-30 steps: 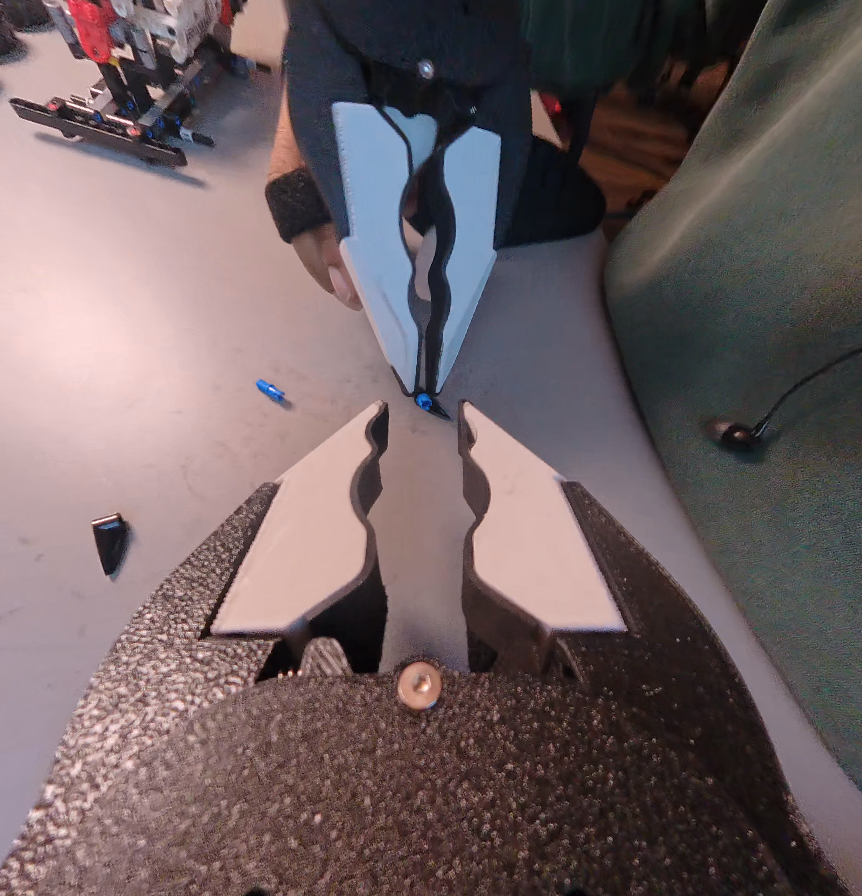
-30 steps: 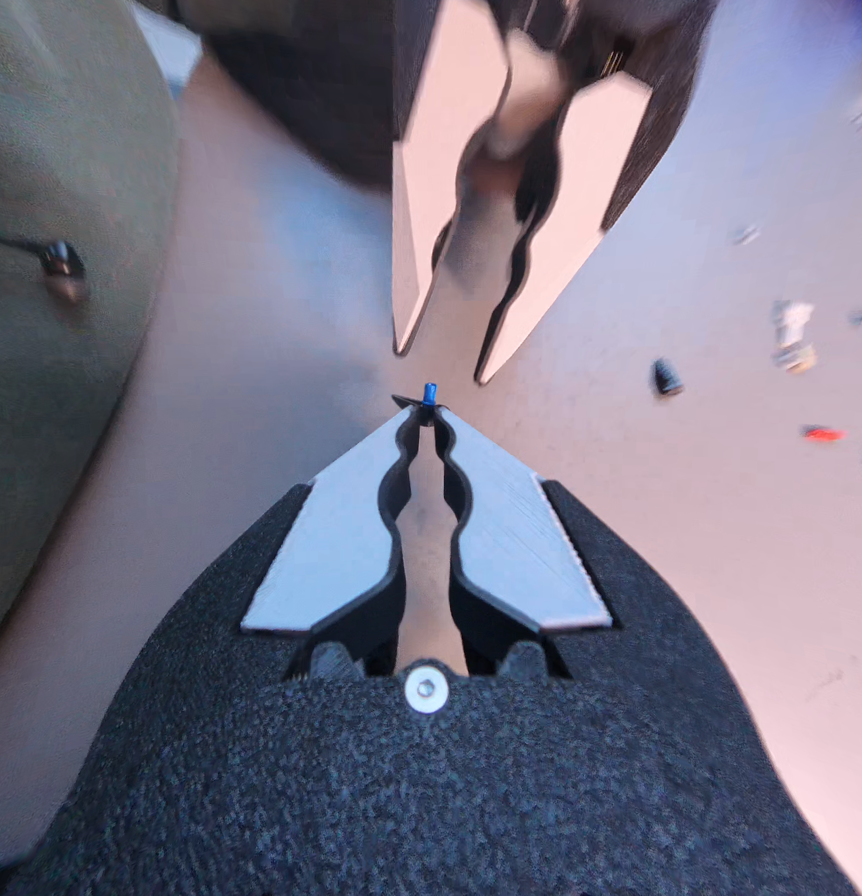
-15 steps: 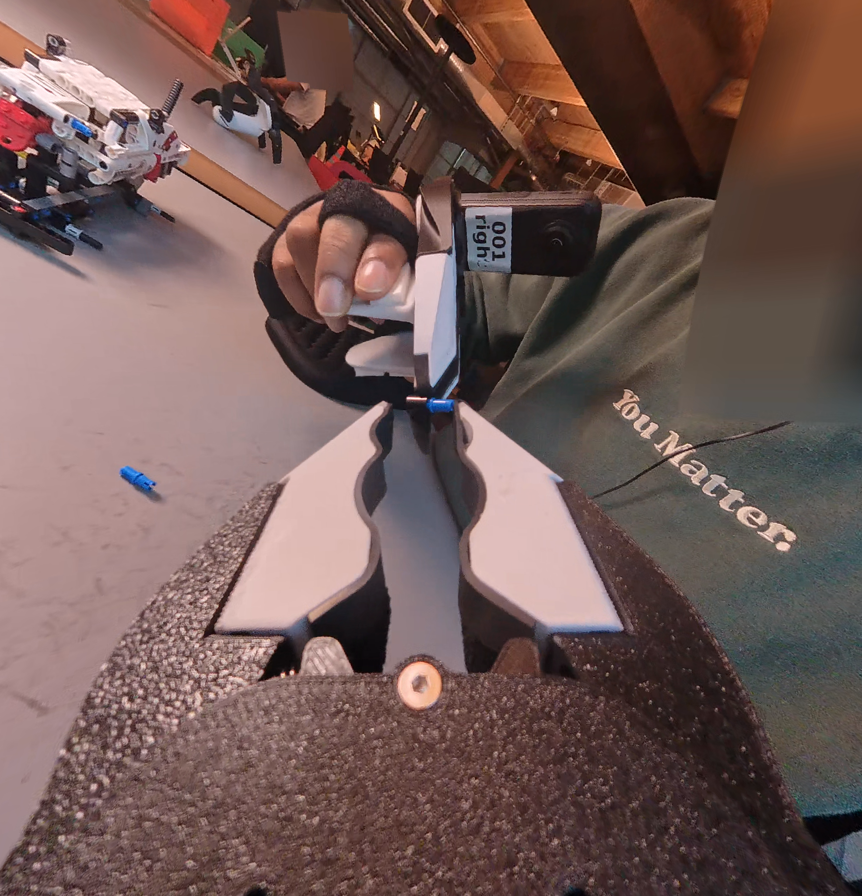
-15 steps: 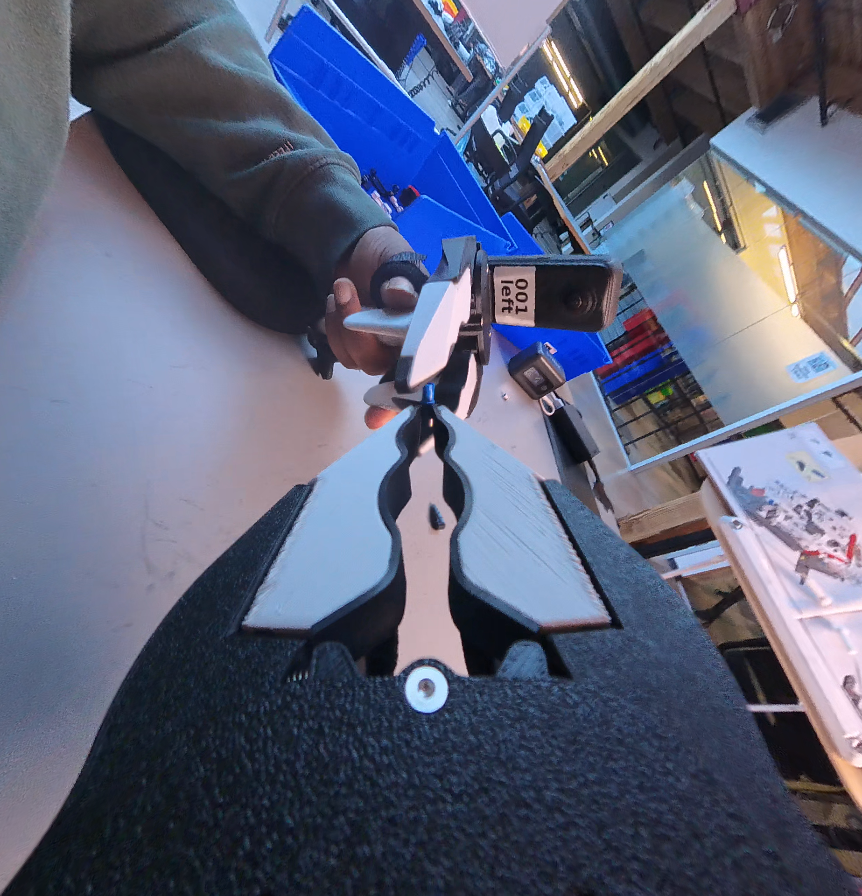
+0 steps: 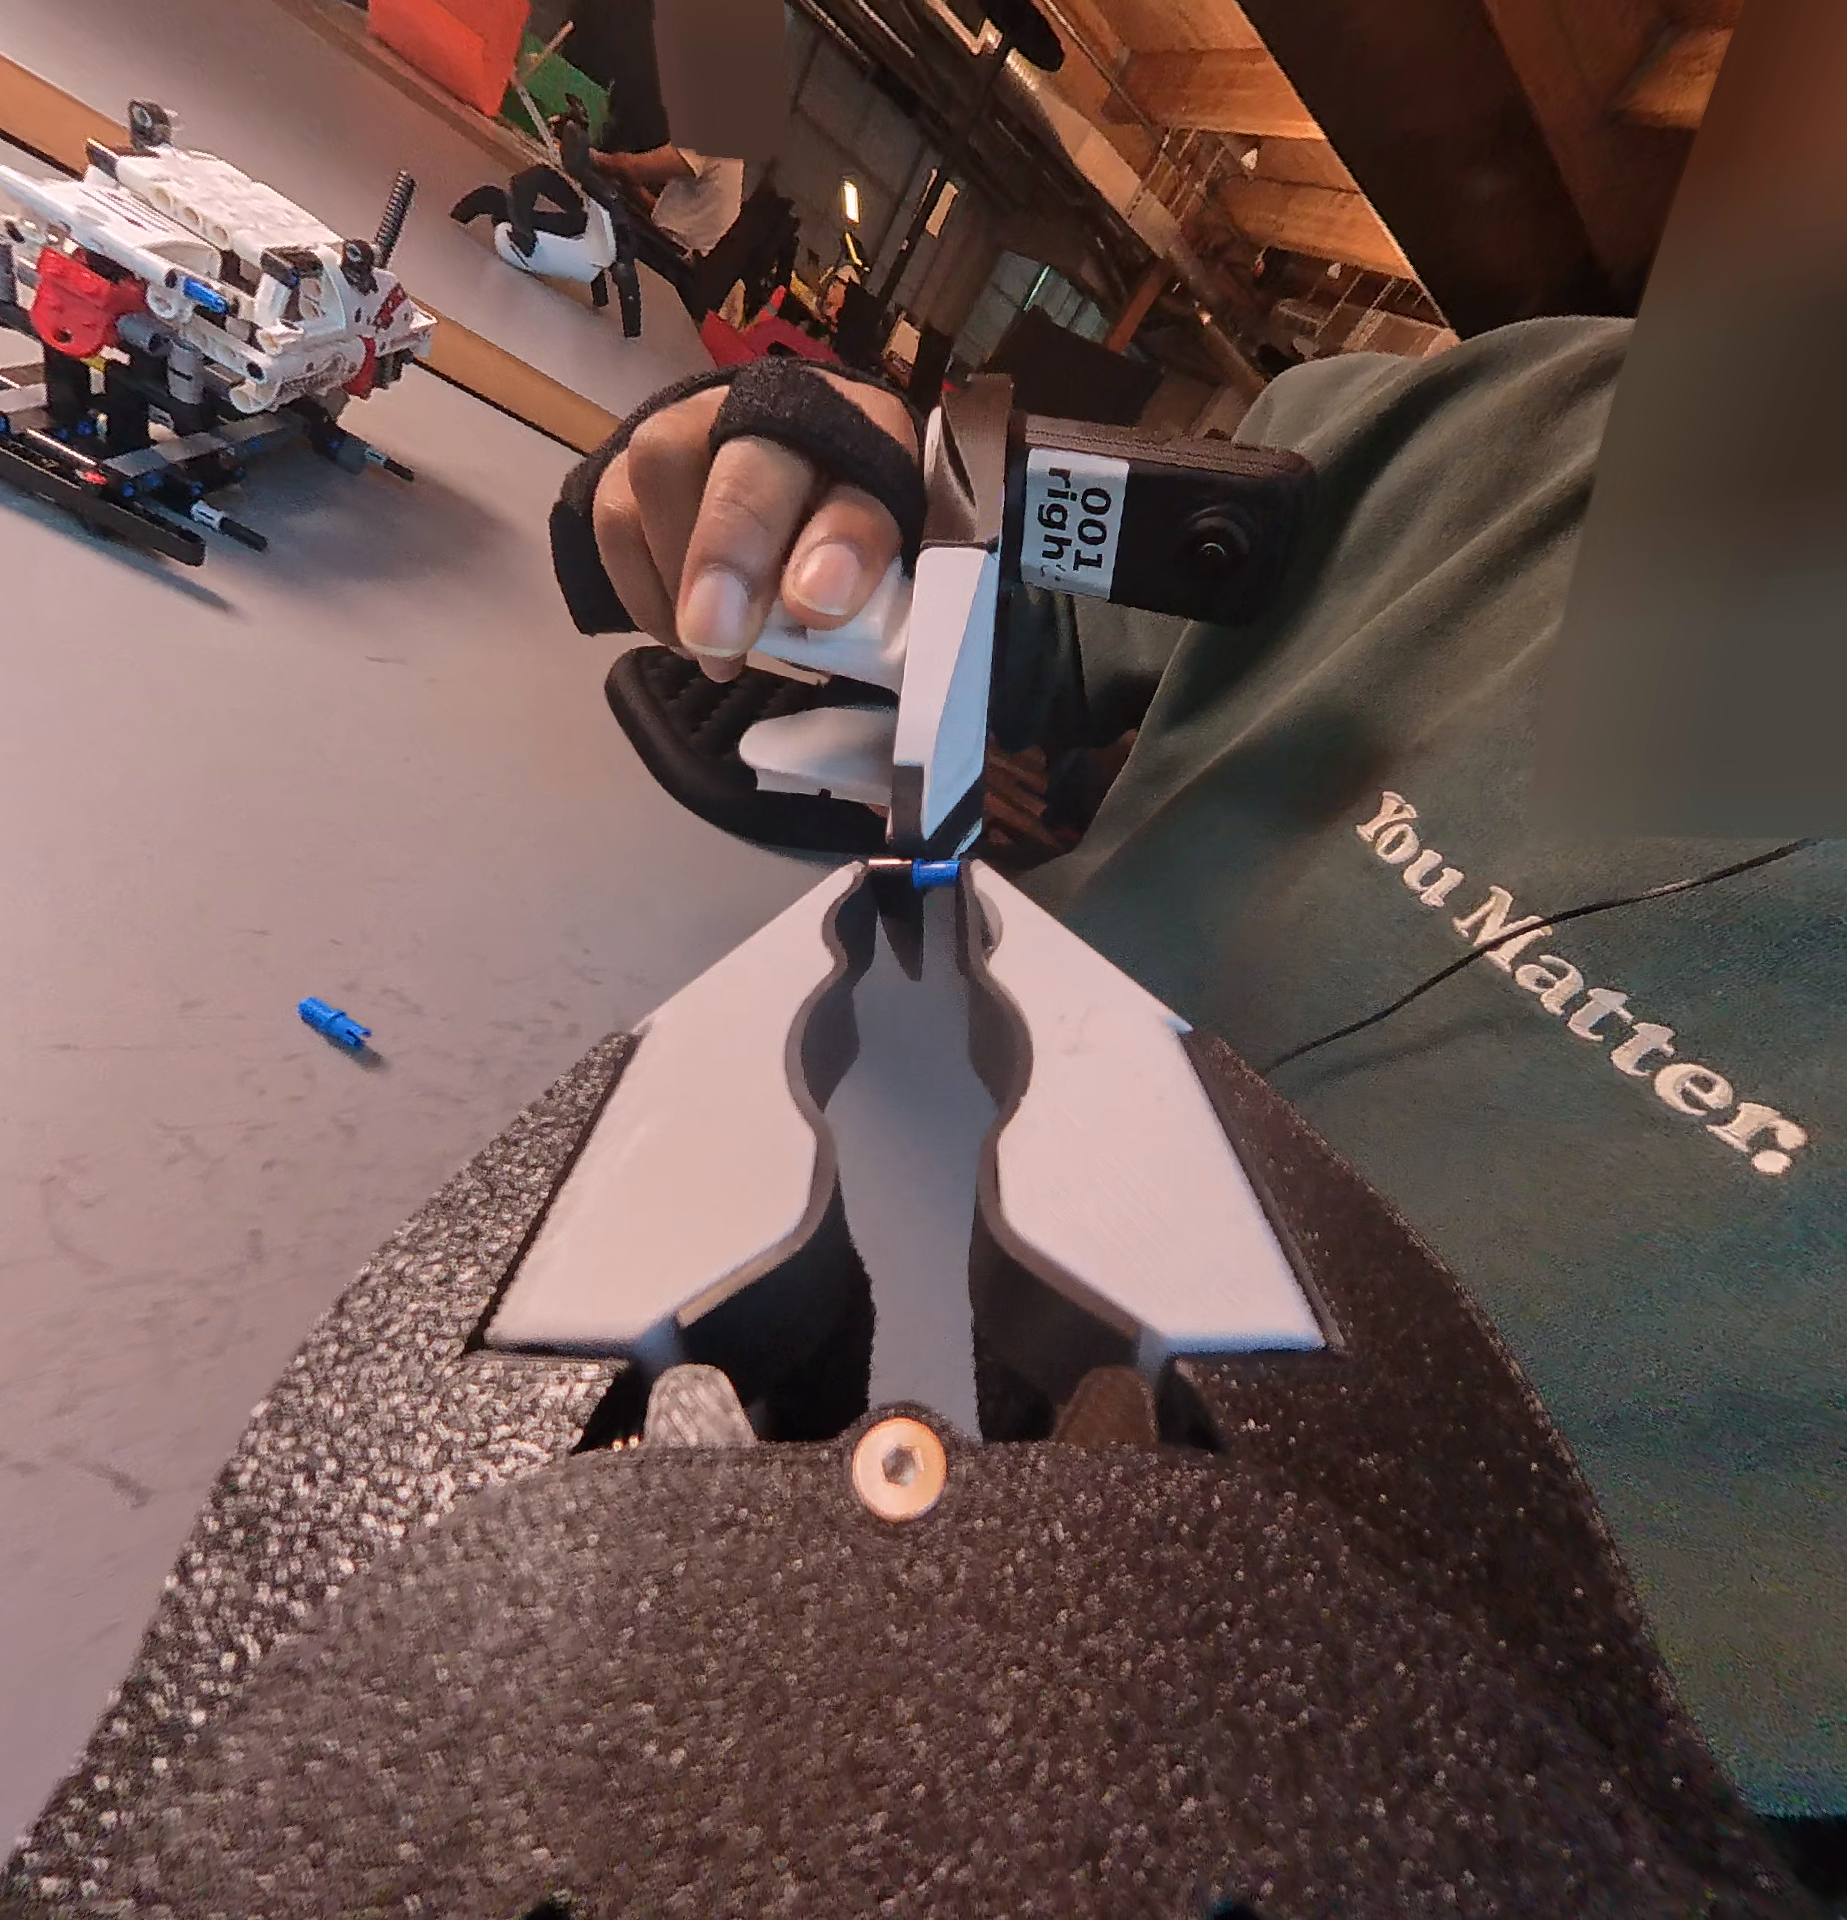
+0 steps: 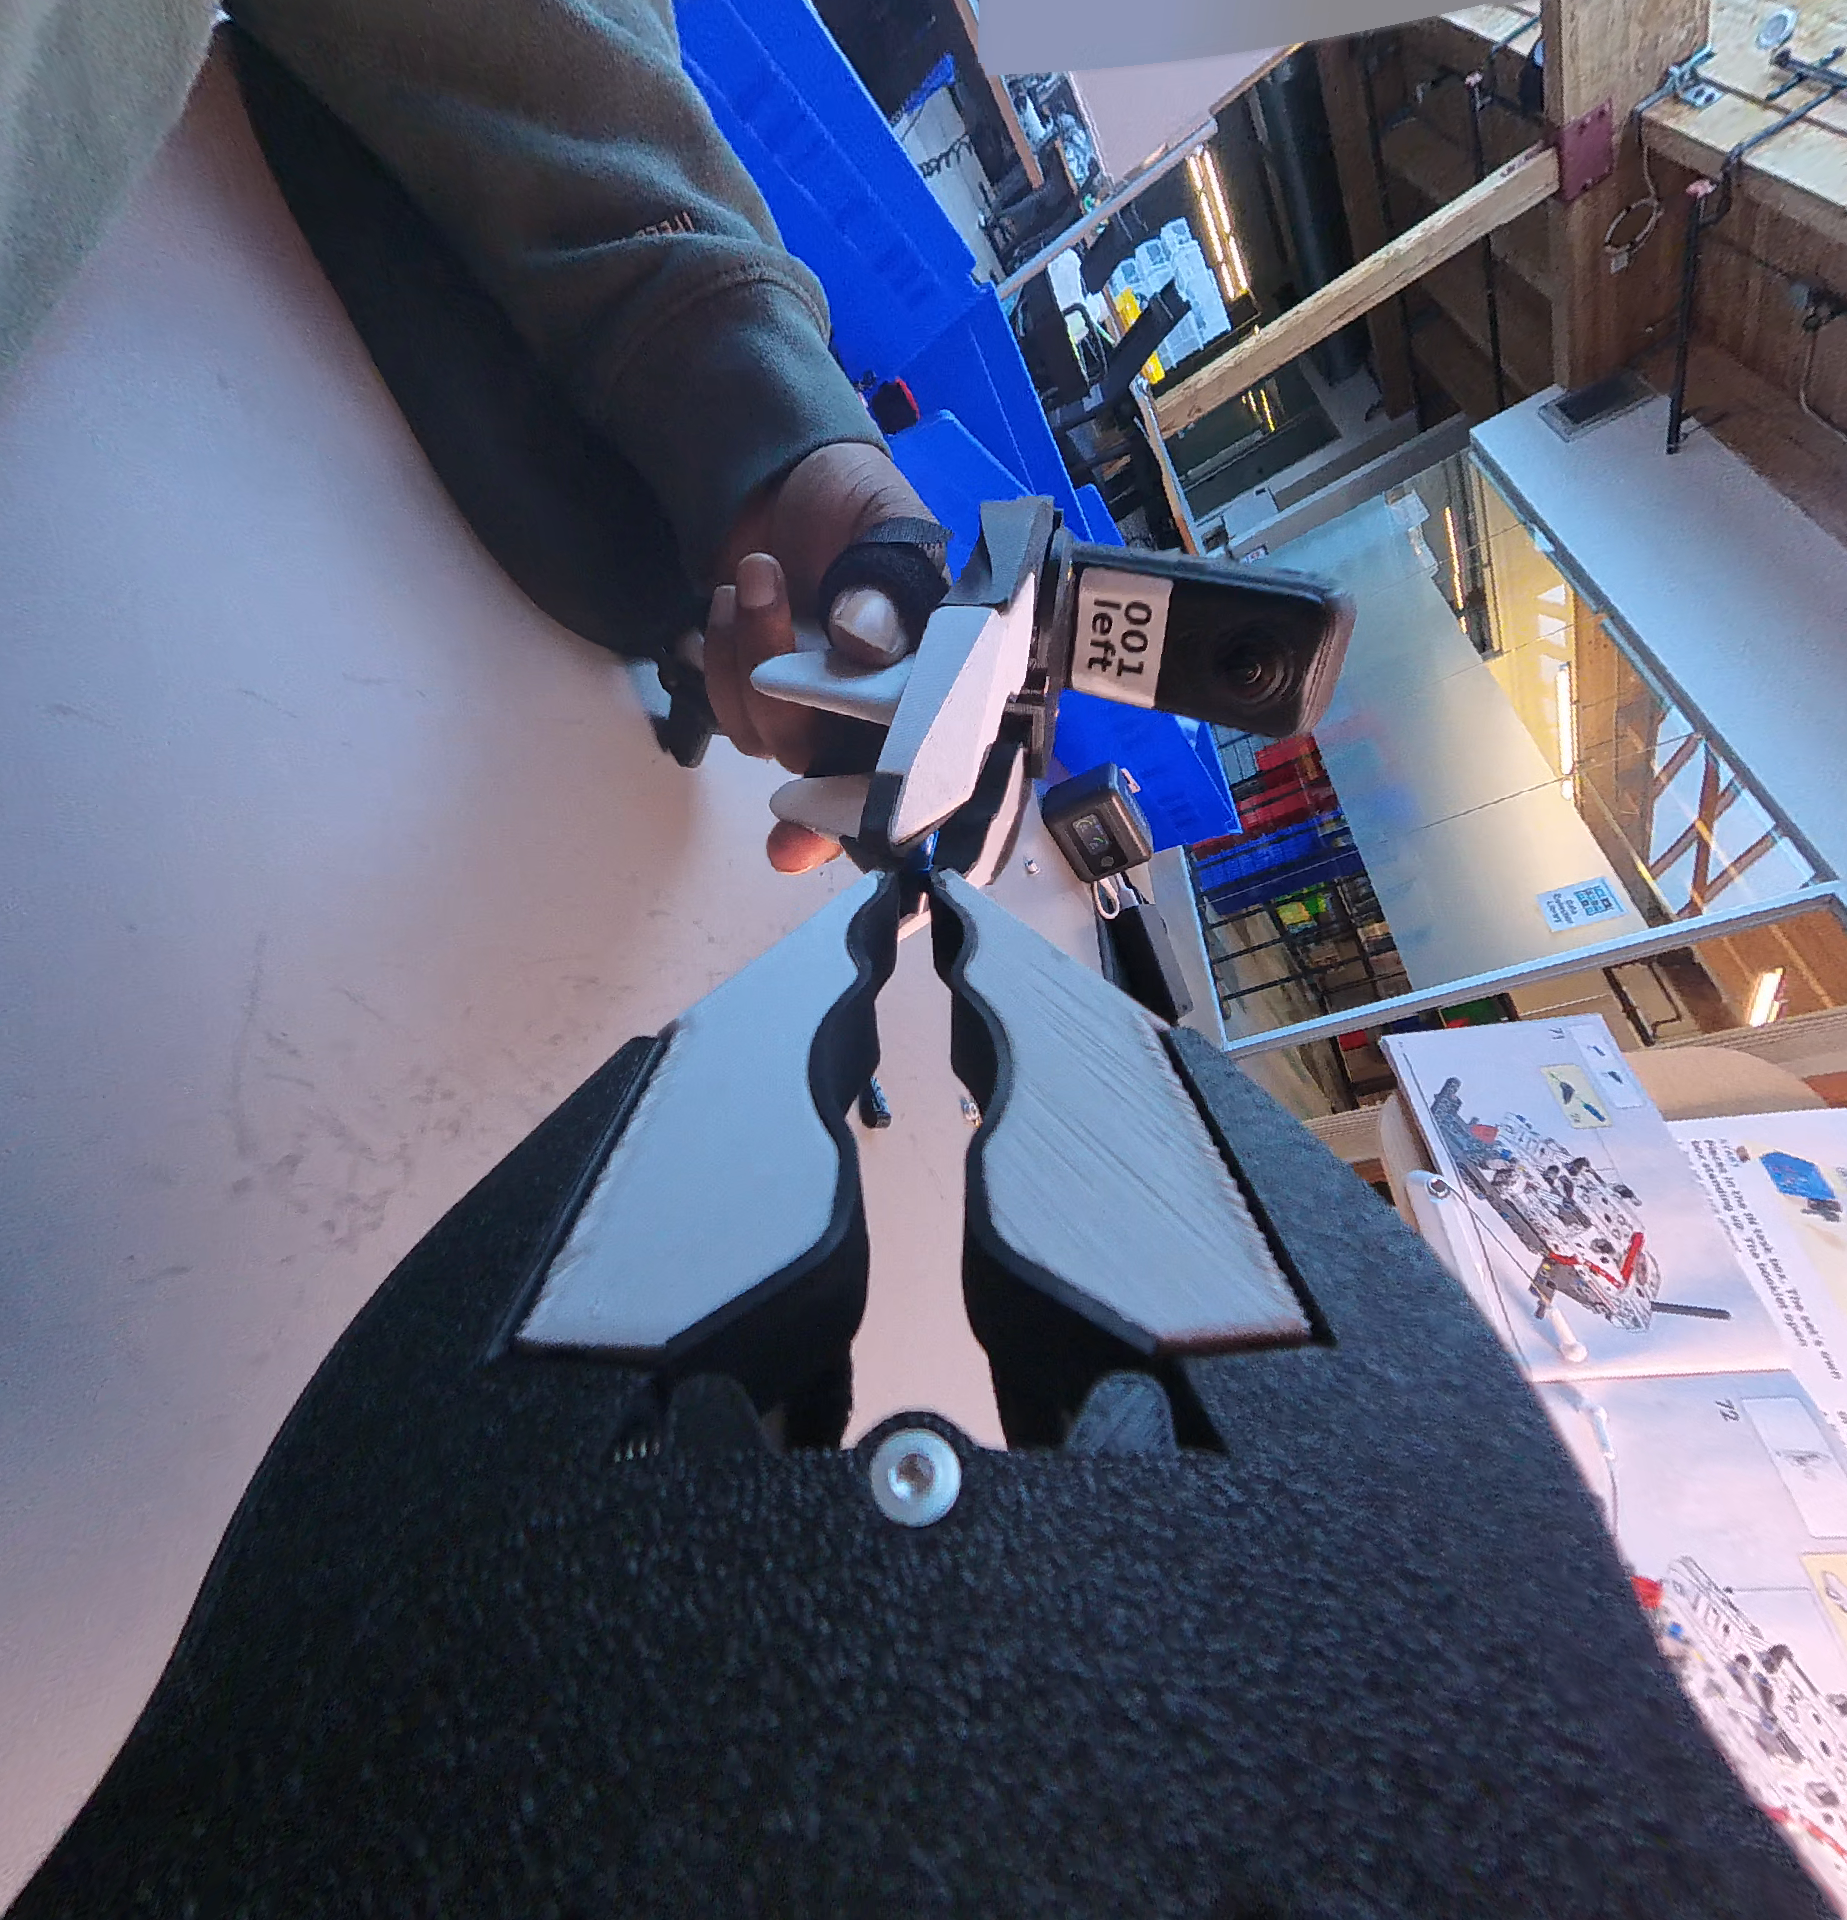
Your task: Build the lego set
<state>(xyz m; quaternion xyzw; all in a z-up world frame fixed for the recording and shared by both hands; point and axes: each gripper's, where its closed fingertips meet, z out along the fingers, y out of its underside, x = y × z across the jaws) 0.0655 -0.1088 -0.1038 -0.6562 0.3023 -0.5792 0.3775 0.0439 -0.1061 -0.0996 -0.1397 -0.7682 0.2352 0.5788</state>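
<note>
The right gripper (image 5: 934,831) is held up above the table (image 5: 275,831), pinched tight on a small blue pin (image 5: 938,873). A thin black piece (image 5: 888,864) sticks out of the pin's left end. The pin lies sideways at the gripper's tips.

The left gripper (image 5: 908,883) points its tips right at the pin. Its jaws are only a little way apart, one on each side of the pin and the black piece. I cannot tell if they squeeze them or just sit next to them.

A person's right hand (image 5: 753,540) holds the right gripper, and the left hand (image 6: 794,644) holds the left gripper (image 6: 940,821).

A second blue pin (image 5: 332,1020) lies alone on the table, off to the left. Far back on the left stands the half-built lego model (image 5: 192,301), white with red and black parts. On the right, an open instruction booklet (image 6: 1625,1247) lies by the table's edge.
</note>
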